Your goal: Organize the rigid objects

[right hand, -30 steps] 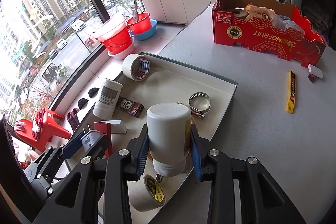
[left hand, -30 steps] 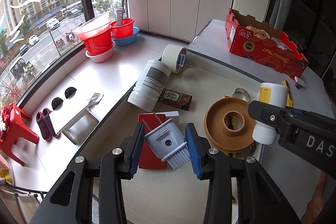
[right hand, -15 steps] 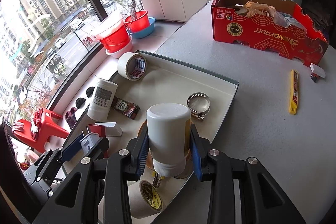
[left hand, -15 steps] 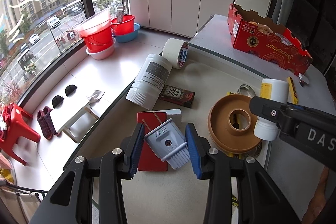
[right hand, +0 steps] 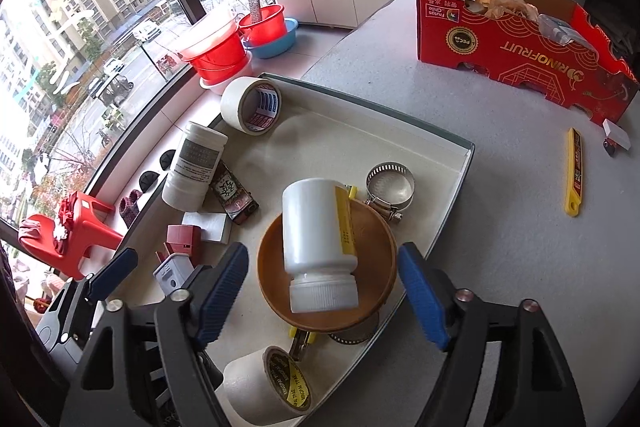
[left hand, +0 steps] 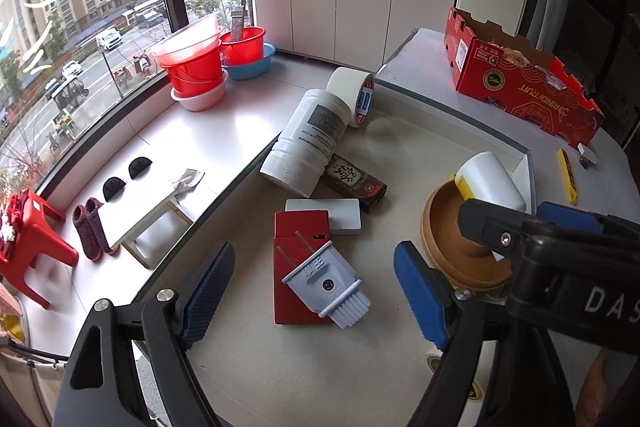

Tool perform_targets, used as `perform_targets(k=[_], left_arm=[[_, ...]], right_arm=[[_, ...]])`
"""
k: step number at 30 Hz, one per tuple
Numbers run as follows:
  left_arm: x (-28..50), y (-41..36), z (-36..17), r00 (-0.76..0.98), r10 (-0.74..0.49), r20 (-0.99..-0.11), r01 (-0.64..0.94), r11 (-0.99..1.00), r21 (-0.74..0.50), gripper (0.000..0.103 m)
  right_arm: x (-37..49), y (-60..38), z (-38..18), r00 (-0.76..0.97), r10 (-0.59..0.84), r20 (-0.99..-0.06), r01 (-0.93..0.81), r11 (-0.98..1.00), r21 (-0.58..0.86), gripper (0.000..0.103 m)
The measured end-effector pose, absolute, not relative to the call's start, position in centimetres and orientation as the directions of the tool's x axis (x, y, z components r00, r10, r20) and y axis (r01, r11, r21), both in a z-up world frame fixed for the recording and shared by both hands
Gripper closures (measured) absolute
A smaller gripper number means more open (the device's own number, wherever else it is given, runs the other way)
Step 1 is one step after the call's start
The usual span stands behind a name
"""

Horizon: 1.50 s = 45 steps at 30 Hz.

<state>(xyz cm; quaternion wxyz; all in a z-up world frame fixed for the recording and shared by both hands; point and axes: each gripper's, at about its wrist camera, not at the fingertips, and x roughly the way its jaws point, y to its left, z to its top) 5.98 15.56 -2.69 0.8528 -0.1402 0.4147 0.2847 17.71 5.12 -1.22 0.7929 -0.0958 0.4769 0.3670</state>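
- Your left gripper (left hand: 312,291) stands wide open; the grey plug (left hand: 325,285) lies free between its pads, resting across the red flat box (left hand: 298,231) inside the tray (right hand: 466,163).
- Your right gripper (right hand: 322,301) is likewise spread apart; the white bottle (right hand: 318,243) lies on its side in the brown ring (right hand: 390,251), touching neither pad.
- Risk: the bottle is round and leans on the ring's rim, so a nudge from your right pads as you back off could roll it onto the hose clamp (right hand: 390,189) or toward the tray wall.
- Risk: the plug sits tilted on the box edge; brushing it with your left pads may tip it off.
- Change: a second ago both jaws clamped these items; they have just been opening, and both items now rest released.
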Motion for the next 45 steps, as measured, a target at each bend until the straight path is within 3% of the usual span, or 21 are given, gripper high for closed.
perform_targets(k=[5,9,15,18,21,26,31,45], left_arm=[[5.6,15.4,-2.9,0.465,0.372,-0.803,-0.607,0.794,0.016,0.000],[4.8,14.9,-2.6,0.467,0.382,-0.798,-0.612,0.791,0.021,0.000],[1.6,13.4,-0.1,0.583,0.384,-0.716,-0.579,0.815,-0.035,0.000],[0.0,12.5,0.8,0.645,0.332,-0.688,-0.529,0.844,-0.089,0.000],[-1.1,11.6,1.0,0.677,0.241,-0.695,-0.469,0.870,-0.155,0.000],[-2.5,9.5,1.0,0.635,0.312,-0.706,-0.501,0.863,-0.069,0.000],[-3.8,8.8,0.3,0.605,0.300,-0.737,-0.514,0.854,-0.075,0.000],[-4.1,8.9,-0.5,0.559,0.300,-0.773,-0.539,0.840,-0.065,0.000]], right_arm=[[16.7,4.6,0.2,0.328,0.495,-0.804,-0.695,0.703,0.149,0.001],[16.0,3.4,0.7,0.315,0.522,-0.793,-0.694,0.697,0.184,0.001],[14.5,0.5,1.6,0.301,0.592,-0.748,-0.658,0.696,0.287,0.001],[13.6,-0.7,1.8,0.300,0.592,-0.748,-0.641,0.706,0.302,0.001],[12.4,-1.8,1.8,0.314,0.578,-0.753,-0.629,0.721,0.291,0.001],[10.5,-2.8,1.3,0.279,0.554,-0.785,-0.640,0.716,0.279,0.001],[8.6,-3.9,0.8,0.328,0.505,-0.798,-0.648,0.735,0.199,0.001],[7.7,-5.0,-0.3,0.328,0.482,-0.813,-0.621,0.758,0.198,0.001]])
